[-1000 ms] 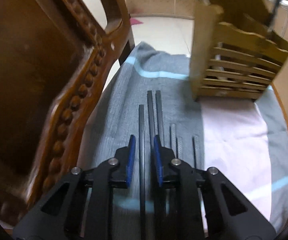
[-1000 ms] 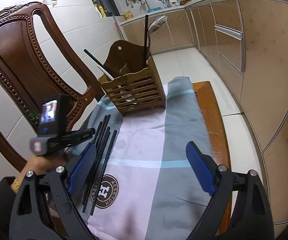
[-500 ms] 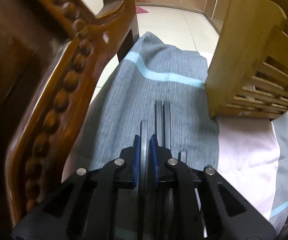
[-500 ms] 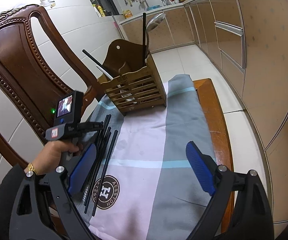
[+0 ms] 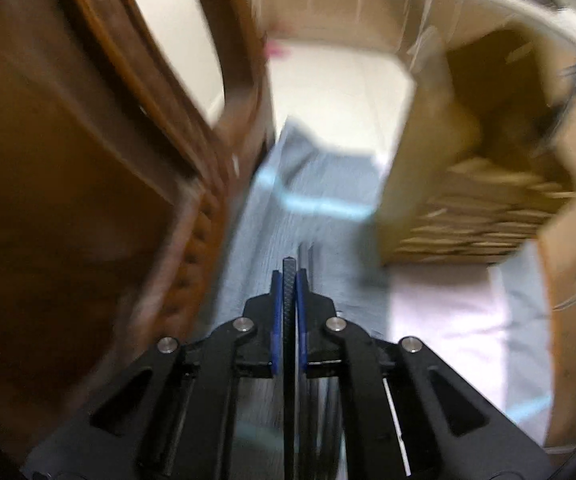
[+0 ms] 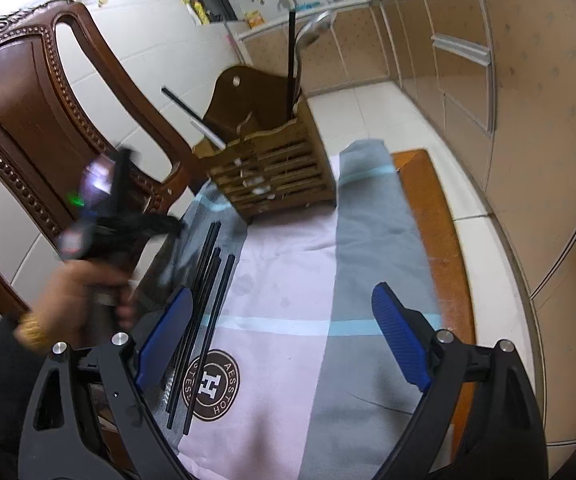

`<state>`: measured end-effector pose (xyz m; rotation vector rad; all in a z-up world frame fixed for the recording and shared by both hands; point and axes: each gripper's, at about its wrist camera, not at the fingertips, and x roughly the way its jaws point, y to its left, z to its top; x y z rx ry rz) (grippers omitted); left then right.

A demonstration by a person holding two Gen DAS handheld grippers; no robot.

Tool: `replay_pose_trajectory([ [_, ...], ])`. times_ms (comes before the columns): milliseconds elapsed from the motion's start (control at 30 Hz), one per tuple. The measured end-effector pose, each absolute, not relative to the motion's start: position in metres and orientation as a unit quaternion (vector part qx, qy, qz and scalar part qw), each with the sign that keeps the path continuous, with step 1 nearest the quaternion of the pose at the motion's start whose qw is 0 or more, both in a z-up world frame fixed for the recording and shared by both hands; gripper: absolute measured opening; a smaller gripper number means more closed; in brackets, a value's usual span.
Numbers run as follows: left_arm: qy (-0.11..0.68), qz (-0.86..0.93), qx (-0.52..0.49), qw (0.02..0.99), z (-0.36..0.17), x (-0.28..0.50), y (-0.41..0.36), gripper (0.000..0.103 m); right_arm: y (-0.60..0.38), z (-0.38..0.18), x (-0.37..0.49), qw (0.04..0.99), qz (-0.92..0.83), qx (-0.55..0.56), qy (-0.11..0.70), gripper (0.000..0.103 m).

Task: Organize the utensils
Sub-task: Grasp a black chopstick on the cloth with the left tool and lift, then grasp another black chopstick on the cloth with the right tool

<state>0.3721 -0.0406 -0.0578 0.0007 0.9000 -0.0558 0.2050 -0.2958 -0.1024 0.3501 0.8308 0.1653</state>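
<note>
The left claw [image 5: 289, 280] pinches one black chopstick [image 5: 289, 312] between its blue pads, the stick's long axis running along the fingers, tip pointing ahead toward the cloth [image 5: 315, 184] and rack [image 5: 459, 208]; the view is blurred. The right claw [image 6: 284, 336] is spread wide, holding nothing, above the cloth on the desk [image 6: 443, 240]. More chopsticks [image 6: 208, 312] lie side by side on the cloth, pointing toward the rack. The wooden rack holds a ladle [image 6: 311, 36] and upright sticks.
</note>
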Motion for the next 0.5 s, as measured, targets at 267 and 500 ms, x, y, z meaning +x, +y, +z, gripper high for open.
replay_pose_trajectory([
  [267,0.276,-0.100,-0.002,0.956,0.065,0.237,-0.027,0.006,-0.243,-0.139,0.234,0.878,0.092,0.116,0.455,0.087],
  [500,0.221,-0.134,-0.015,0.966,0.095,0.193,-0.004,0.006,-0.197,-0.167,0.301,0.857,0.064,0.101,0.500,0.061],
])
